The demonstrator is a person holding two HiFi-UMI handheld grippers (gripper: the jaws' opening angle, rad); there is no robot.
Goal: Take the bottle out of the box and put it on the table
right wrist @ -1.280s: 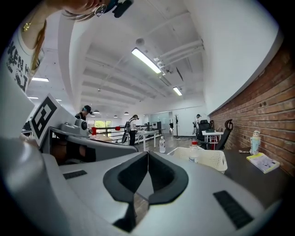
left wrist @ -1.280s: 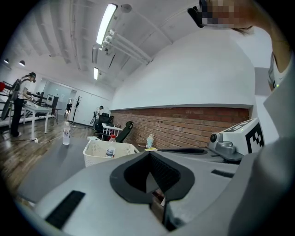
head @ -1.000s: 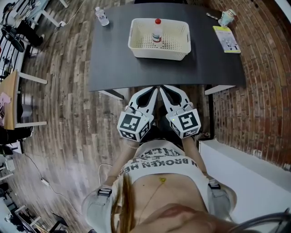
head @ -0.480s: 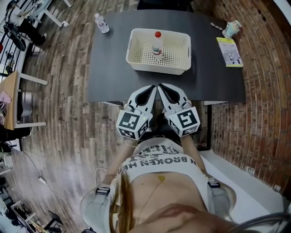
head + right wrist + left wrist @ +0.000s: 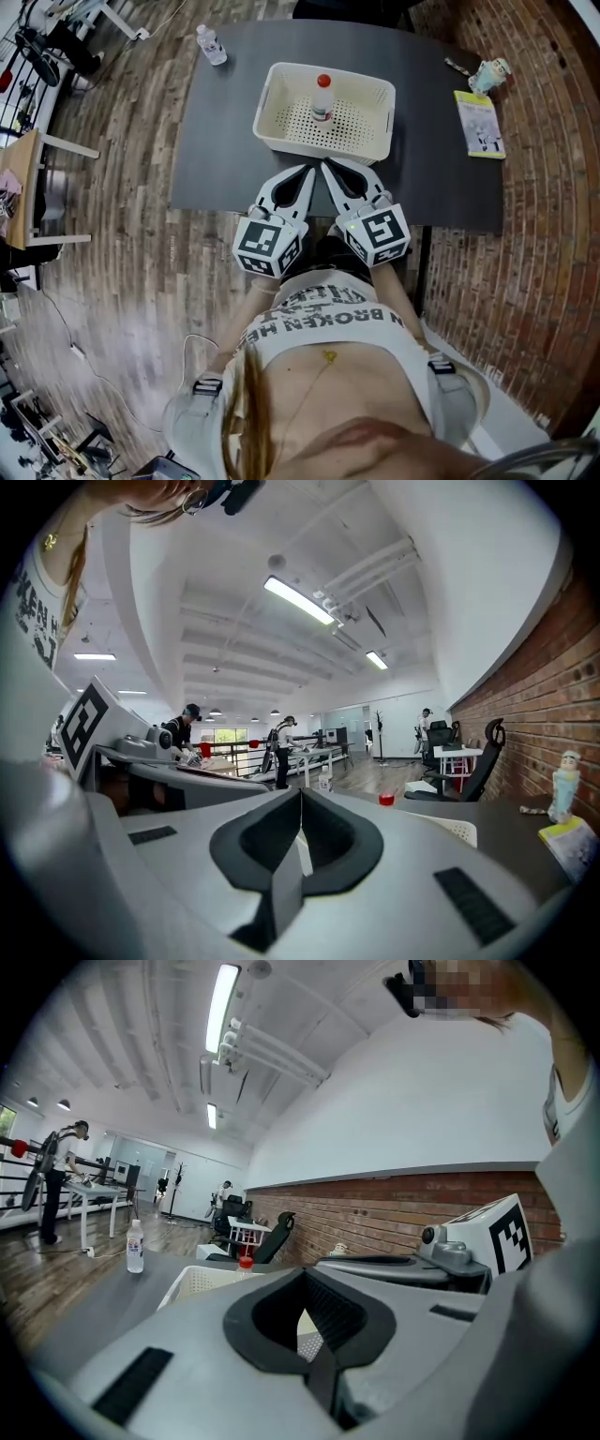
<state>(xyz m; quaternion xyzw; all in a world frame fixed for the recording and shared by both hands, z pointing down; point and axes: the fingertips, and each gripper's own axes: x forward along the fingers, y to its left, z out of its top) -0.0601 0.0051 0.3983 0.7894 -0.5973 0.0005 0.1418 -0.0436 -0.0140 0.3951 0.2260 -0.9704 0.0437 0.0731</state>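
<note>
I hold my left fingers and my right fingers side by side over the near edge of the dark grey desk, pointing away from me, their tips close together and just short of the cream perforated plastic box. Neither touches the box.

In the left gripper view my left fingers are pressed together at the tips, with nothing between them. Only the box's mesh shows through the oval gap behind the tips. In the right gripper view my right fingers are likewise closed tip to tip and empty.

The small clear plastic bottle with a red cap stands upright inside the box, on its perforated floor, towards the far side and near the middle. Its red cap peeks over the box's rim in the left gripper view, and it shows again in the right gripper view.

A clear bottle with a white cap lies at the far left corner of the desk, well apart from the box. On the right side of the desk sit a yellow-green booklet and, just beyond it, a small pale figurine. A wood-plank floor lies to my left and a brick wall to my right.
</note>
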